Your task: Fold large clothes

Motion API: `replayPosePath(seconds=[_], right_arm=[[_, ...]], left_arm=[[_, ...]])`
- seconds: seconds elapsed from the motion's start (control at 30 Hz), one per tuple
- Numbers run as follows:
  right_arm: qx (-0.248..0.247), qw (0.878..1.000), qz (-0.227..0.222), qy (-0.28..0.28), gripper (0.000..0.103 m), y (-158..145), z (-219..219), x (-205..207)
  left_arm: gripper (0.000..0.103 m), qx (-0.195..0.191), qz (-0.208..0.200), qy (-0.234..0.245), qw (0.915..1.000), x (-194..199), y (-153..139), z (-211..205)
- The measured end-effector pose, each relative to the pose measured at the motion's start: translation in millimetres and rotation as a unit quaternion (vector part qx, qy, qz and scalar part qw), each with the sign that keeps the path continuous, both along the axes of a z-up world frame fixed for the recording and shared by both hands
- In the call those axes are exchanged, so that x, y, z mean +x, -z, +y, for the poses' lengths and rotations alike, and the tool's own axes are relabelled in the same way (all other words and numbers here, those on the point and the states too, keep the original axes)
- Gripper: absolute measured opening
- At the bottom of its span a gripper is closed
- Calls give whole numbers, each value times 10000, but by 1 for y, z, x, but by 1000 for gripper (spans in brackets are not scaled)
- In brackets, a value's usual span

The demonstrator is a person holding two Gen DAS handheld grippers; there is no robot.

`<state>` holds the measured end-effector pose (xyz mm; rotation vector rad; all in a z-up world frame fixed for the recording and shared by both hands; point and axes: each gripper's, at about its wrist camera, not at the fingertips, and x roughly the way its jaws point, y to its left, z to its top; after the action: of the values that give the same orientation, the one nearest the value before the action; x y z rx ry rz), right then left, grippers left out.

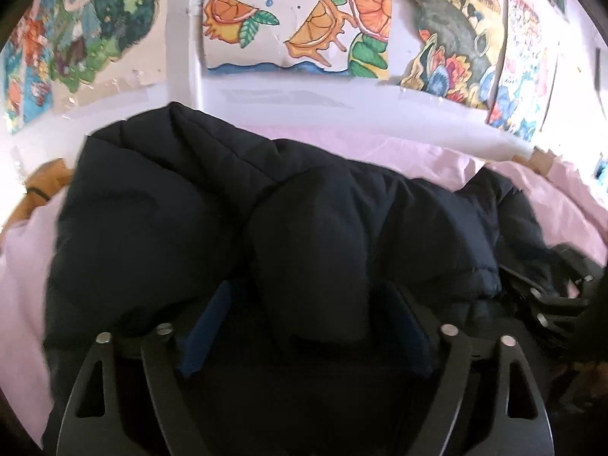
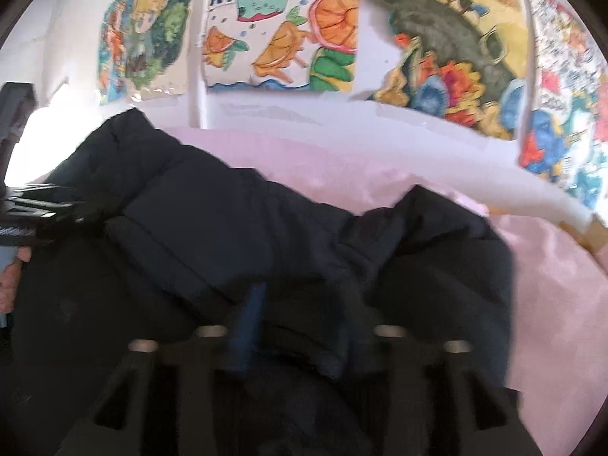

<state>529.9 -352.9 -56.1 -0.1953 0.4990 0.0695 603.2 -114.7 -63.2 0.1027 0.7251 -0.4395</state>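
Note:
A big dark navy padded jacket [image 1: 182, 209] lies bunched on a pink bed sheet [image 1: 437, 155]. My left gripper [image 1: 307, 319] is shut on a thick fold of the jacket, which fills the space between its blue-padded fingers [image 1: 207, 326]. In the right wrist view the same jacket [image 2: 212, 212] spreads across the sheet [image 2: 551, 285]. My right gripper [image 2: 300, 323] is shut on another fold of it; this view is blurred. The right gripper's body shows at the right edge of the left view [image 1: 551, 292], and the left gripper at the left edge of the right view [image 2: 34, 209].
A white wall with several colourful drawings [image 1: 296, 19] stands just behind the bed. An orange-brown thing [image 1: 45, 186] lies at the bed's left side. A hand [image 2: 11, 281] holds the left gripper's handle.

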Motion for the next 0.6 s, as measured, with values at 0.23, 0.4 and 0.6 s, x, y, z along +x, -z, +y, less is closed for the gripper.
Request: replayPosePath(seconds=[0.23, 0.4, 0.6], right_arm=[[17, 9998, 180, -42, 96, -11, -6, -42], [-366, 9992, 38, -133, 99, -26, 10, -91], [-503, 9985, 55, -215, 103, -49, 31, -151]], left_arm=[[82, 166, -78, -191, 9996, -43, -13, -3], [89, -29, -608, -284, 9977, -94, -33, 15], [96, 282, -610, -235, 9975, -152, -56, 24]])
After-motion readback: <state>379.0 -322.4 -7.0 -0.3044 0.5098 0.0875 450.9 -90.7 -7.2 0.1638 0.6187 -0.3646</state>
